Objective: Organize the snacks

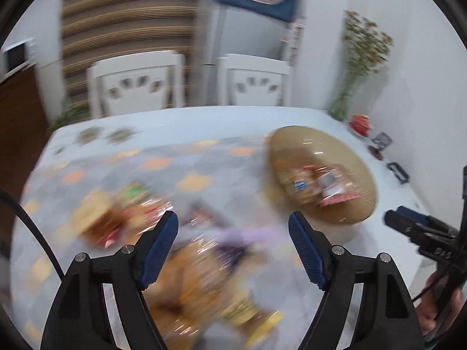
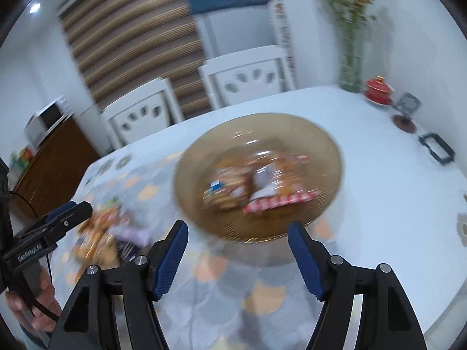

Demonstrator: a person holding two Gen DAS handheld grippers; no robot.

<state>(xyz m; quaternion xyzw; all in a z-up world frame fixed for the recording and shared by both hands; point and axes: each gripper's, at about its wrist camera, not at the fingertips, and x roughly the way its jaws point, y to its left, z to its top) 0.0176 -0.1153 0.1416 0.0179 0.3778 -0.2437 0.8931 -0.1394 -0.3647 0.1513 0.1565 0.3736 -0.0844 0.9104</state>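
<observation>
Snacks lie beneath the left tool, its fingers apart and empty

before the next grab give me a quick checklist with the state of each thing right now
1. Left gripper open, nothing between its pads: ok.
2. Right gripper open and empty: ok.
3. Brown bowl upright on the table, a few packets already inside, room left: ok.
4. Loose snack pile under the left gripper: ok.
5. Which packet sits on top of the pile: cannot tell, the picture is blurred.
6. Flower vase and red cup apart from the bowl: ok.
</observation>
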